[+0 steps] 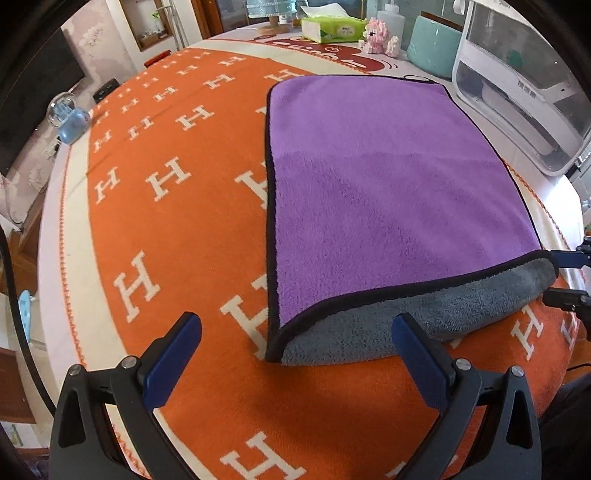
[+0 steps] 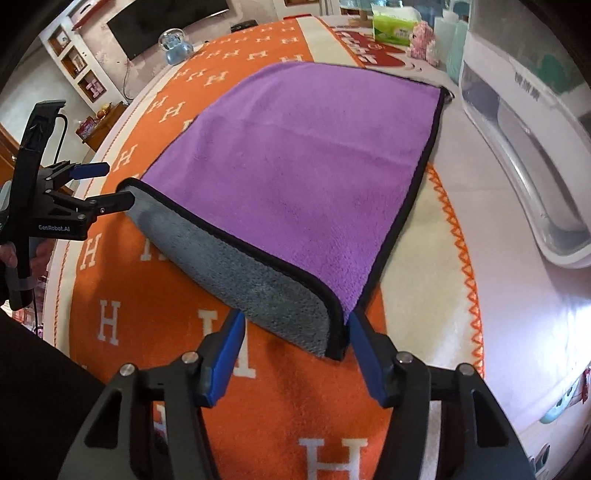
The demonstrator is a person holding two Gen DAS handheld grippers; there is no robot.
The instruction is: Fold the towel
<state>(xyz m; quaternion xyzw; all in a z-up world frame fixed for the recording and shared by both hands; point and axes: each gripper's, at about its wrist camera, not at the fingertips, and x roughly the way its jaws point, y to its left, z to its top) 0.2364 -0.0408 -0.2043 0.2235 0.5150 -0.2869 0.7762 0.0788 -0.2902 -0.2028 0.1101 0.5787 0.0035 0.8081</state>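
Note:
A purple towel (image 1: 384, 192) with a grey underside and black trim lies folded once on the orange blanket (image 1: 177, 236); the fold shows grey along its near edge. It also shows in the right wrist view (image 2: 295, 155). My left gripper (image 1: 297, 326) is open, its jaws astride the towel's near left corner without touching it. My right gripper (image 2: 297, 325) is open, its jaws on either side of the near right corner. In the left wrist view the right gripper (image 1: 565, 277) sits at the right corner. In the right wrist view the left gripper (image 2: 110, 186) sits open at the left corner.
A white appliance (image 1: 524, 92) stands at the right of the table. A tissue pack (image 1: 332, 27), a pink toy (image 1: 376, 35) and a teal container (image 1: 432, 46) stand at the far end. A blue glass ornament (image 1: 70, 118) is at the far left.

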